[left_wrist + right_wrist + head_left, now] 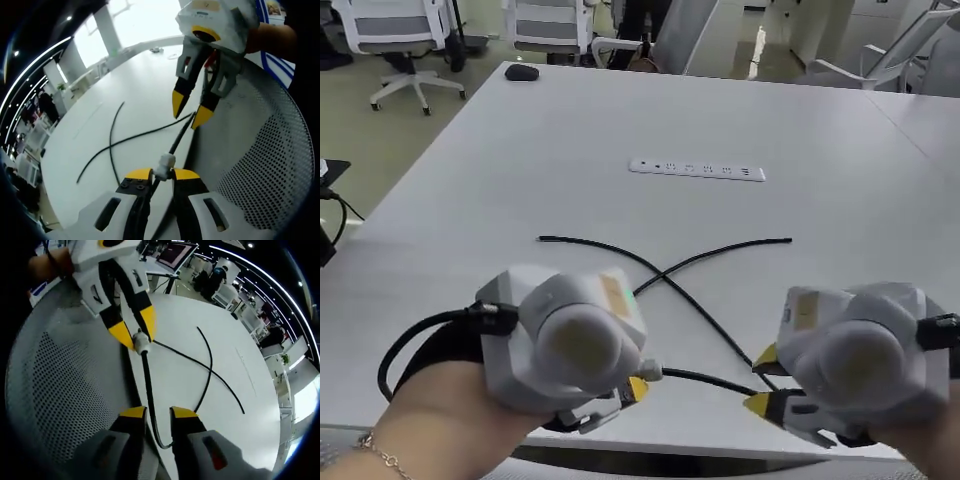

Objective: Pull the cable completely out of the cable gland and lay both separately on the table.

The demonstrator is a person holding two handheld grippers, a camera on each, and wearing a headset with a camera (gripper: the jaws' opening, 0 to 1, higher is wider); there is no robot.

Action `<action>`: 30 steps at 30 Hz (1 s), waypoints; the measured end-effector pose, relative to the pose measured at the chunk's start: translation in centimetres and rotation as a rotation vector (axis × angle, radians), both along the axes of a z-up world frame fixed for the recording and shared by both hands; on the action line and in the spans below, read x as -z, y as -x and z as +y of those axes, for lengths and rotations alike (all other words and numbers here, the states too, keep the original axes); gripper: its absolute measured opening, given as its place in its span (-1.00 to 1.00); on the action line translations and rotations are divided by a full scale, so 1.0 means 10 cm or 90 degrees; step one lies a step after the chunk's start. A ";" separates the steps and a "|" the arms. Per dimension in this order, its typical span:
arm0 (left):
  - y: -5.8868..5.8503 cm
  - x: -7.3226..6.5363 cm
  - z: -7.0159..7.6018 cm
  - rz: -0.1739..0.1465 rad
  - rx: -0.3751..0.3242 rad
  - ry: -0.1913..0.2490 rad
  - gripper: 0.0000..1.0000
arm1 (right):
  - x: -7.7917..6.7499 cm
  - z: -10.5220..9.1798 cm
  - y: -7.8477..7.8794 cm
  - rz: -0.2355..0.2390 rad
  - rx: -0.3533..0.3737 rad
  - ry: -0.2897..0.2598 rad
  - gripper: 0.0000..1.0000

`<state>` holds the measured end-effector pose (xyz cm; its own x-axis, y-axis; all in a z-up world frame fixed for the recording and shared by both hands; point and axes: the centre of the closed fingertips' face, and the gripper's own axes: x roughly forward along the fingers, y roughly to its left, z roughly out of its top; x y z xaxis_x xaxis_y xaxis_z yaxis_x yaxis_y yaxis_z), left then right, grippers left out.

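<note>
While both claws hang at the near edge of the counter [740,110], the head view has the left claw [636,390] and right claw [762,380] facing each other with a short run of black cable [705,378] strung between them. Farther out two black strands cross on the counter, likely the same cable's slack, cannot tell for sure. Left gripper view: own jaws clamp the white cable gland [164,165] between the yellow tips. The cable leaves it toward the right claw, whose jaws stand apart with the cable passing between them. Right gripper view: own jaws parted, cable running through the gap and not pinched, then looping back near the bottom. The left claw opposite holds the gland at its tips, and a perforated mesh surface [60,370], probably a chair back, lies just beside the counter edge. Cable is not yet out of the gland. Risks: pulling before the right claw closes lets the cable slip, so nothing comes out. A weak pinch on the thin cable does the same. The crossed slack may snag as it feeds through. Work is at the counter edge, so a released gland could drop off instead of landing on the counter.
</note>
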<state>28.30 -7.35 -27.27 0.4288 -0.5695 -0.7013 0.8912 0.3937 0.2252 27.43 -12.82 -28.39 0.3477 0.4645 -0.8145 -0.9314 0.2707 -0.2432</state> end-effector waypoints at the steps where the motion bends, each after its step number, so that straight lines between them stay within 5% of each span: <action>1: 0.01 0.00 -0.02 0.001 0.003 0.001 -0.67 | -0.03 0.07 0.02 -0.001 -0.004 -0.014 -0.63; 5: 0.03 0.01 -0.03 0.000 0.009 -0.003 -0.67 | -0.14 0.28 0.07 -0.003 -0.022 -0.053 -0.65; 8: 0.04 0.00 -0.04 -0.002 0.014 -0.004 -0.67 | -0.18 0.32 0.04 -0.025 -0.030 -0.055 -0.73; 12: 0.05 -0.01 -0.07 -0.007 0.022 -0.003 -0.66 | -0.15 0.35 0.07 -0.017 -0.049 -0.047 -0.76; 14: 0.06 -0.02 -0.08 -0.005 0.026 -0.002 -0.66 | -0.11 0.31 0.07 -0.027 -0.071 -0.018 -0.92; 18: 0.06 -0.02 -0.08 -0.008 0.030 -0.006 -0.66 | -0.11 0.30 0.07 -0.034 -0.080 -0.016 -0.93; 30: 0.01 -0.02 0.02 -0.010 0.022 -0.015 -0.66 | -0.03 -0.01 -0.01 -0.016 -0.036 0.007 -0.93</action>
